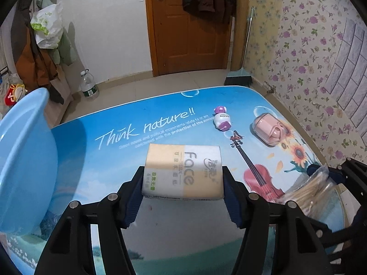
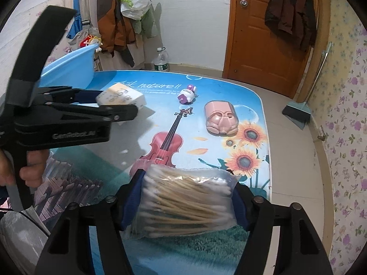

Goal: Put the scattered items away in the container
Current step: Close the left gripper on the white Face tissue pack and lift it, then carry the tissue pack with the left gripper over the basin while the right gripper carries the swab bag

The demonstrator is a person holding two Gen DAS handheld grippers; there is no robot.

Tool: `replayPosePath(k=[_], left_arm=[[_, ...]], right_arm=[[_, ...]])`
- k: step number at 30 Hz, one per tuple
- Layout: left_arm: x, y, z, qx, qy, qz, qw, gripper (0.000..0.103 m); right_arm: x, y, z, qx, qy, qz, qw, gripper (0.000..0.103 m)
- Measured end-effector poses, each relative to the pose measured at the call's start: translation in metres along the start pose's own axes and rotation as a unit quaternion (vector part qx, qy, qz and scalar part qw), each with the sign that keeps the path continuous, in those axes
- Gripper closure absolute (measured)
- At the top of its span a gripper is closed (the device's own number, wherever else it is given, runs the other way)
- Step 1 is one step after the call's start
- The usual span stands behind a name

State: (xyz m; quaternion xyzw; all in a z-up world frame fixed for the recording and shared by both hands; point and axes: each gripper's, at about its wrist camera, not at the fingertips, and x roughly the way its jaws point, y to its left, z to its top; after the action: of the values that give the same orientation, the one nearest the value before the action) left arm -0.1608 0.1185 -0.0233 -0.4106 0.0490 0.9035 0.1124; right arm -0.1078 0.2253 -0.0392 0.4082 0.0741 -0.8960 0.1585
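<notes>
My left gripper (image 1: 182, 171) is shut on a white and tan tissue pack (image 1: 182, 171), its blue pads pressed on both sides; in the right wrist view the tissue pack (image 2: 121, 97) hangs above the table. My right gripper (image 2: 189, 197) is shut on a clear bag of cotton swabs (image 2: 185, 204), also seen at the right edge as the bag of cotton swabs (image 1: 314, 190). The light blue basin (image 1: 25, 160) stands at the table's left. A small purple and white toy (image 1: 221, 118) and a pink case (image 1: 270, 127) lie on the far right of the table.
The table (image 1: 114, 160) has a printed blue cover with a violin and sunflowers. Beyond its far edge are a water bottle (image 1: 88, 83) on the floor, a brown door (image 1: 190, 25), hanging coats and a broom (image 2: 298, 112). A flowered wall runs along the right.
</notes>
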Motion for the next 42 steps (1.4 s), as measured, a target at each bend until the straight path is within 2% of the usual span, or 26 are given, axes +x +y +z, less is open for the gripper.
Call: replayPosePath(k=[5,11,18,24,33,42], left_arm=[[-0.024,0.007,-0.004,-0.005,-0.020,0.000,0.9998,0.043],[-0.061,0.022,-0.030,-0.026,-0.037,0.002,0.9990,0.043],[-0.103,0.026,-0.061,-0.030,-0.056,0.005,0.9979,0.043],[-0.136,0.038,-0.069,-0.038,-0.087,0.012,0.9954,0.043],[-0.166,0.070,-0.082,-0.058,-0.108,0.041,0.9916,0.043],[-0.177,0.083,-0.089,-0.076,-0.120,0.044,0.9889,0.043]], right_arm=[[-0.010,0.008,0.002,-0.002,-0.007,-0.010,1.000,0.035],[-0.022,0.021,0.002,-0.002,-0.013,-0.017,1.000,0.035],[-0.031,0.048,-0.003,0.008,-0.019,-0.016,1.000,0.036],[-0.047,0.074,0.005,0.005,-0.042,-0.021,0.999,0.036],[-0.059,0.093,0.023,0.023,-0.071,-0.021,0.997,0.036],[-0.065,0.120,0.029,0.004,-0.082,-0.016,0.997,0.036]])
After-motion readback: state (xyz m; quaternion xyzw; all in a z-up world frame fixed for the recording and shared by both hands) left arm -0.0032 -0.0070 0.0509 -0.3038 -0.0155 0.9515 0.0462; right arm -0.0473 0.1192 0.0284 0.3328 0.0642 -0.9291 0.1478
